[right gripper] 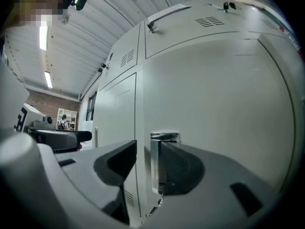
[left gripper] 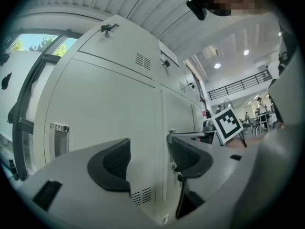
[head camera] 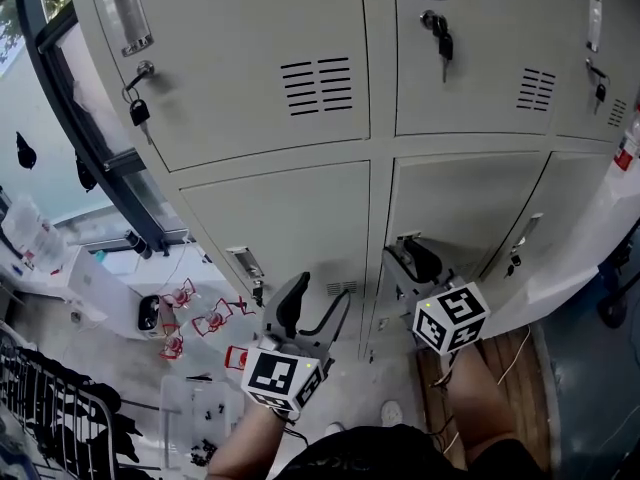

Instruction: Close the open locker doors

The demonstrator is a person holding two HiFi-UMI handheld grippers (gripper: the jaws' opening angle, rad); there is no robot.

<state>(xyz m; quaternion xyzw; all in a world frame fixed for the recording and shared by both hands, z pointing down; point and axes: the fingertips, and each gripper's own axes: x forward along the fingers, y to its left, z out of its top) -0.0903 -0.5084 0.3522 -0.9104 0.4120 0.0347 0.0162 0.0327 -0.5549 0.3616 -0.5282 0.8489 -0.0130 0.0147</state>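
Right gripper view shows the right gripper (right gripper: 148, 159), jaws slightly apart around the handle (right gripper: 154, 171) of the locker door (right gripper: 214, 104) at 6 o'clock, and the left gripper (left gripper: 150, 161) wide and empty; a slanted push may slip off.

The locker doors (head camera: 250, 58) are pale grey steel with louvred vents (head camera: 318, 86), recessed handles (head camera: 127, 10) and keys (head camera: 441, 36) hanging in the upper locks. The lower left door (head camera: 290, 218) and lower middle door (head camera: 460, 203) lie flush, shut.
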